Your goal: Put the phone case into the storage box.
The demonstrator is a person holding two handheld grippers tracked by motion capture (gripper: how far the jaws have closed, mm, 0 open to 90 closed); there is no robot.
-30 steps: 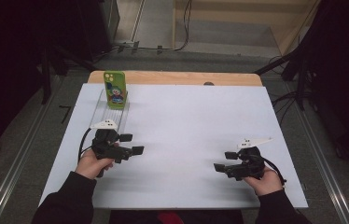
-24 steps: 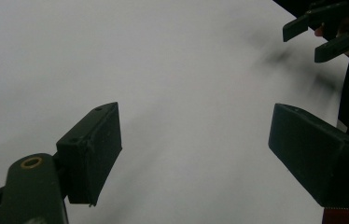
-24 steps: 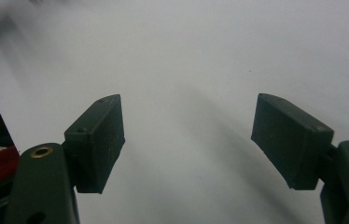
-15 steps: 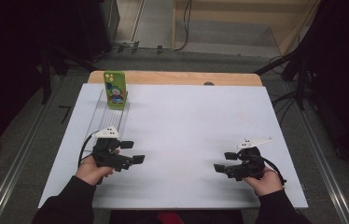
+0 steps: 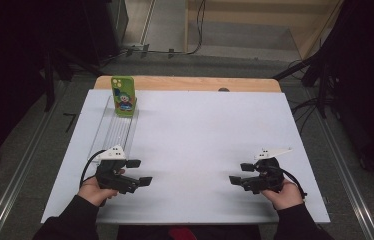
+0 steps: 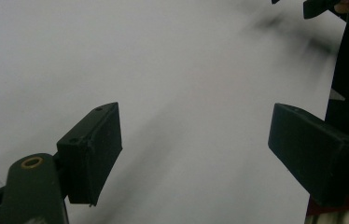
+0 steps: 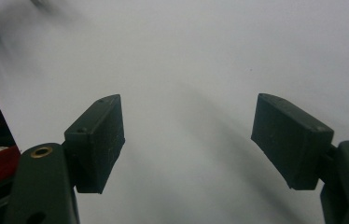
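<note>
Your clear plastic rack point(image 5: 114, 131) at the table's point(image 5: 205, 130) far left holds one green phone case point(image 5: 123, 95), upright at its far end. Your left gripper point(image 5: 139, 172) and right gripper point(image 5: 240, 173) are spread wide, empty, near you.

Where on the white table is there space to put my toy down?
The widest bare patch is the middle of the white table, between the left gripper and the right gripper. The far right is bare too. The far left is crowded: a green phone stands at a clear tray.
</note>
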